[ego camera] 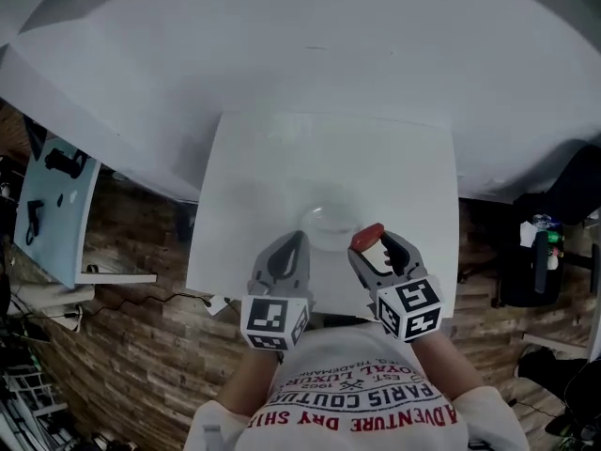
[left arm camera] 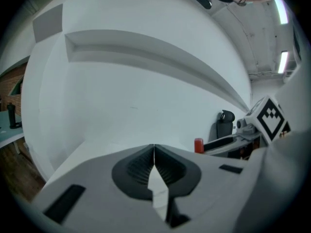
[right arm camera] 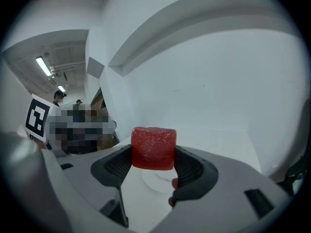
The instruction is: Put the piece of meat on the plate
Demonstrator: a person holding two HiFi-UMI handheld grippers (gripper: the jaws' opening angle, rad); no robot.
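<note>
A red block of meat [right arm camera: 153, 148] sits clamped between the jaws of my right gripper [right arm camera: 153, 165]; in the head view the meat [ego camera: 367, 236] shows red at that gripper's [ego camera: 369, 248] tip. A clear round plate [ego camera: 329, 225] rests on the white table [ego camera: 254, 177], just left of and below the held meat; the plate [right arm camera: 158, 181] shows pale under the jaws. My left gripper [ego camera: 295, 244] hangs left of the plate with its jaws closed together and nothing between them [left arm camera: 154, 160].
The small white table stands against a white wall [ego camera: 310, 54]. Wooden floor [ego camera: 141, 224] lies on both sides. A pale blue side table [ego camera: 52, 205] with dark items stands at far left, a black stand [ego camera: 531, 252] with bottles at right.
</note>
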